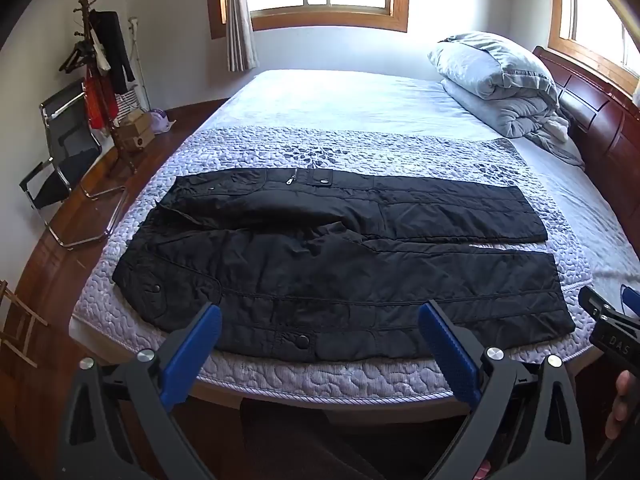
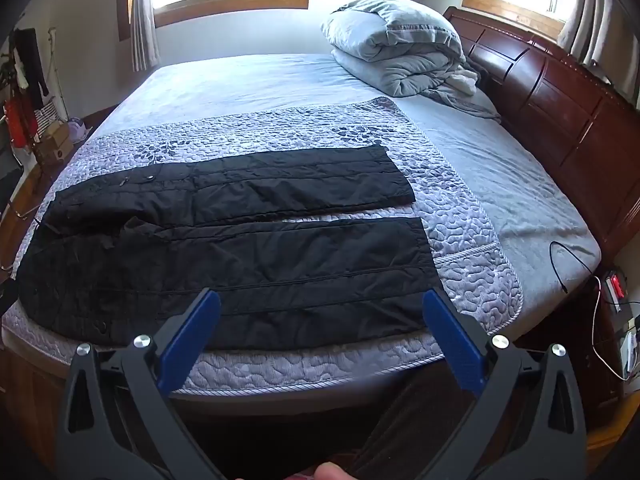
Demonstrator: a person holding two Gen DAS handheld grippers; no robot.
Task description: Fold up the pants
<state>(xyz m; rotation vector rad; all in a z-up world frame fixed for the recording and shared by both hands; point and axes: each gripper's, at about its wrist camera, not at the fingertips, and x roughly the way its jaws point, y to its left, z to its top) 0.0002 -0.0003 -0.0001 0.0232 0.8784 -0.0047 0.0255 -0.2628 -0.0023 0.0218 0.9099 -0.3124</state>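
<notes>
Black quilted pants (image 1: pixel 340 256) lie flat on the quilted cover of the bed, waist to the left, both legs spread apart toward the right; they also show in the right wrist view (image 2: pixel 240 248). My left gripper (image 1: pixel 320 312) is open and empty, held just off the near bed edge, in front of the near leg's thigh. My right gripper (image 2: pixel 320 300) is open and empty, held off the bed edge in front of the near leg's lower part. The right gripper's body shows at the right edge of the left wrist view (image 1: pixel 612 320).
The bed (image 1: pixel 360 96) has a folded grey duvet (image 1: pixel 500 80) by the wooden headboard (image 2: pixel 560 100). A coat rack (image 1: pixel 100 60), a chair (image 1: pixel 68 152) and boxes stand on the floor at left. A cable (image 2: pixel 568 264) and power strip (image 2: pixel 618 284) lie at right.
</notes>
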